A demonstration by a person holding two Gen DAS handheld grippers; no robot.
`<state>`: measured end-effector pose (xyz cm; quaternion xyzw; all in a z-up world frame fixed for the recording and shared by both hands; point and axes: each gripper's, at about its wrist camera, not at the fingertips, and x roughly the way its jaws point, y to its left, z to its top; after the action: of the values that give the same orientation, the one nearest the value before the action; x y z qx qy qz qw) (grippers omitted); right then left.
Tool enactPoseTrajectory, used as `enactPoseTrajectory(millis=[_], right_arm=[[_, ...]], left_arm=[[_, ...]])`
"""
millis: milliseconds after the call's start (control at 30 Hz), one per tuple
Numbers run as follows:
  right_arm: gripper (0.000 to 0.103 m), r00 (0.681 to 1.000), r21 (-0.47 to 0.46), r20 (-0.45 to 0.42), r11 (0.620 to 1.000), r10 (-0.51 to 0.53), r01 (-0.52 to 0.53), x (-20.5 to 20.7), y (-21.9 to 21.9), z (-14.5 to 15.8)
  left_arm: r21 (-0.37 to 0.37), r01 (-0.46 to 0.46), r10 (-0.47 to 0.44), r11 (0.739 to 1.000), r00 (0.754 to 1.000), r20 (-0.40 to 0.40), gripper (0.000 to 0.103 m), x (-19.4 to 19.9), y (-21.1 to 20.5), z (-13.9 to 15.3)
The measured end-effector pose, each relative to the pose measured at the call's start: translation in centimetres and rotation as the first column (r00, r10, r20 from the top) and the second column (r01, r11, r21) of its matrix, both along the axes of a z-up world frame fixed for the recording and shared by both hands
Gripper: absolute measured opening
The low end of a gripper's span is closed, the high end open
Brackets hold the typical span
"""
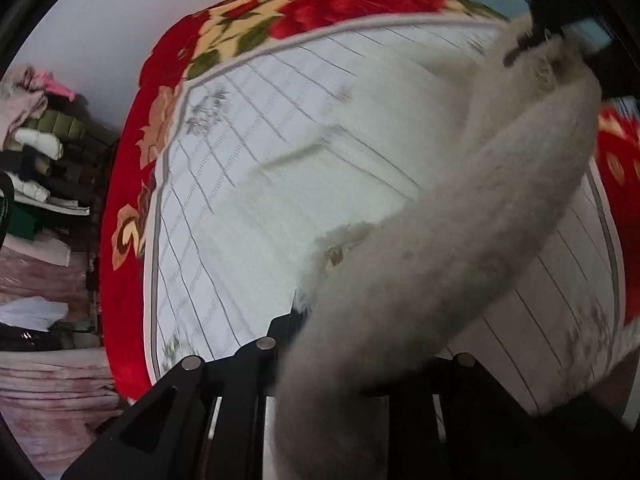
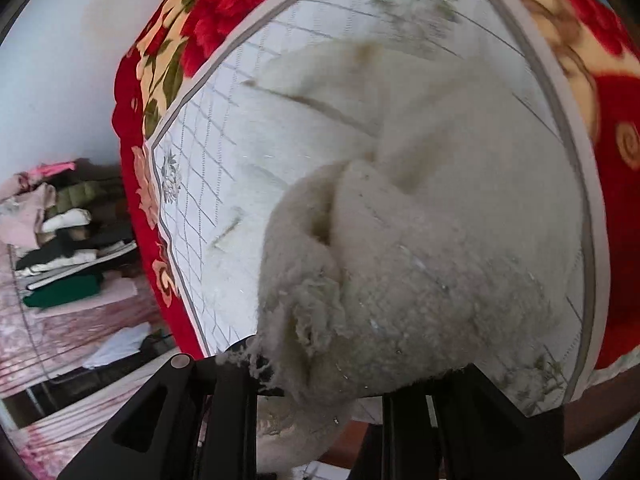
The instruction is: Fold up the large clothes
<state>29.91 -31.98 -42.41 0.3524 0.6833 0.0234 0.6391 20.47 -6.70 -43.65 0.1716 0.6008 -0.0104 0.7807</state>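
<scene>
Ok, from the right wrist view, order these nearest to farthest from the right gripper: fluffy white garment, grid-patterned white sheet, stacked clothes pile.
1. fluffy white garment, bunched in the right gripper.
2. grid-patterned white sheet, spread under the garment, on the left.
3. stacked clothes pile, far left, off the bed.

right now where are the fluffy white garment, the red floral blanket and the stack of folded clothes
fluffy white garment (image 2: 420,280), right wrist view, its bunched fleece body
red floral blanket (image 1: 124,240), left wrist view, its red left border
stack of folded clothes (image 2: 76,240), right wrist view, middle of the pile
</scene>
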Motion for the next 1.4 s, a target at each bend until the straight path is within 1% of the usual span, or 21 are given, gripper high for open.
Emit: enactPoseTrajectory(millis=[100, 167, 233, 300, 333, 433, 467, 500, 567, 633, 733, 833, 867, 900, 1000, 1067, 1100, 1167, 1267, 1367, 1400], right_arm=[[0.023, 1.0, -0.027, 0.015, 1.0, -0.004, 0.004, 5.3, 4.1, -0.4], [0.023, 1.0, -0.05, 0.003, 0.999, -0.014, 0.014, 8.1, 6.0, -2.0], [0.024, 1.0, -0.083, -0.018, 0.997, 0.004, -0.006, 10.7, 7.7, -4.3], [0.03, 0.998, -0.111, -0.055, 0.994, 0.012, -0.018, 13.6, 9.4, -7.3], [0.032, 0.997, -0.106, -0.072, 0.994, 0.014, -0.022, 14.5, 10.0, -8.6], [0.059, 0.997, -0.033, -0.073, 0.999, -0.025, 0.023, 16.1, 10.5, -10.7], [0.071, 0.998, -0.004, -0.046, 0.999, -0.041, 0.041, 16.4, 10.5, -10.2], [0.076, 0.999, 0.029, -0.019, 0.998, -0.047, 0.048, 16.4, 10.4, -9.5], [0.076, 0.996, 0.098, 0.062, 0.994, -0.059, 0.053, 15.7, 9.7, -7.3], [0.076, 0.99, 0.123, 0.123, 0.991, -0.067, 0.052, 14.2, 8.4, -5.0], [0.076, 0.984, -0.021, 0.155, 0.995, -0.089, 0.093, 10.2, 4.8, -2.0], [0.076, 0.986, -0.071, 0.128, 0.991, -0.103, 0.112, 8.9, 2.6, -2.7], [0.071, 0.987, -0.065, 0.116, 0.991, -0.11, 0.118, 9.3, 2.1, -3.7], [0.06, 0.987, -0.064, 0.113, 0.991, -0.113, 0.121, 10.0, 1.9, -4.4], [0.054, 0.989, -0.08, 0.14, 0.995, -0.04, 0.052, 14.4, 3.4, -7.3], [0.054, 0.989, -0.111, 0.134, 0.992, 0.068, -0.053, 18.0, 5.8, -10.2], [0.054, 0.986, -0.163, 0.082, 0.978, 0.147, -0.133, 19.7, 7.3, -12.3], [0.054, 0.984, -0.21, 0.024, 0.963, 0.177, -0.168, 20.9, 8.3, -13.8], [0.054, 0.979, -0.205, 0.063, 0.963, 0.192, -0.176, 20.4, 8.3, -11.3], [0.068, 0.984, -0.137, 0.091, 0.981, 0.154, -0.14, 17.7, 7.3, -9.0], [0.068, 0.986, -0.123, 0.089, 0.984, 0.14, -0.129, 16.6, 7.1, -8.6]], left_arm=[[-0.055, -0.051, 0.052, 0.997, 0.998, 0.023, 0.02, 4.9, 4.2, -1.4], [-0.089, -0.073, 0.075, 0.993, 0.997, 0.015, 0.027, 8.1, 6.5, -2.9], [-0.104, -0.107, 0.109, 0.989, 0.994, 0.015, 0.039, 10.9, 8.8, -4.7], [-0.108, -0.143, 0.145, 0.984, 0.989, 0.017, 0.072, 13.2, 10.8, -6.5], [-0.092, -0.17, 0.173, 0.981, 0.985, 0.024, 0.074, 14.3, 12.0, -7.2], [-0.096, -0.274, 0.277, 0.957, 0.96, 0.029, 0.074, 15.8, 15.0, -7.5], [-0.113, -0.314, 0.319, 0.943, 0.947, 0.025, 0.076, 15.9, 16.0, -7.2], [-0.127, -0.339, 0.345, 0.932, 0.938, 0.025, 0.08, 15.8, 16.7, -6.8], [-0.136, -0.368, 0.376, 0.92, 0.926, 0.033, 0.087, 15.3, 17.1, -6.0], [-0.143, -0.372, 0.38, 0.917, 0.924, 0.036, 0.087, 14.5, 16.2, -5.0], [-0.147, -0.344, 0.353, 0.928, 0.935, 0.041, 0.087, 14.3, 14.1, -4.2], [-0.148, -0.321, 0.331, 0.935, 0.943, 0.048, 0.087, 14.3, 12.0, -4.1], [-0.136, -0.316, 0.323, 0.939, 0.946, 0.034, 0.087, 14.4, 11.4, -4.6], [-0.126, -0.319, 0.325, 0.939, 0.945, 0.027, 0.087, 14.5, 11.2, -4.9], [-0.088, -0.36, 0.362, 0.929, 0.932, 0.008, 0.087, 14.6, 11.5, -5.9], [-0.069, -0.417, 0.419, 0.906, 0.908, 0.012, 0.087, 13.7, 12.8, -6.1], [-0.066, -0.441, 0.443, 0.895, 0.896, 0.011, 0.087, 12.9, 13.5, -6.2], [-0.057, -0.511, 0.512, 0.858, 0.859, 0.01, 0.087, 11.2, 15.3, -6.1], [-0.119, -0.628, 0.628, 0.769, 0.777, -0.047, 0.087, 8.4, 18.8, -6.2], [-0.206, -0.702, 0.693, 0.682, 0.71, -0.127, 0.087, 6.8, 21.3, -7.3], [-0.228, -0.714, 0.702, 0.662, 0.697, -0.146, 0.086, 6.6, 21.8, -7.8]])
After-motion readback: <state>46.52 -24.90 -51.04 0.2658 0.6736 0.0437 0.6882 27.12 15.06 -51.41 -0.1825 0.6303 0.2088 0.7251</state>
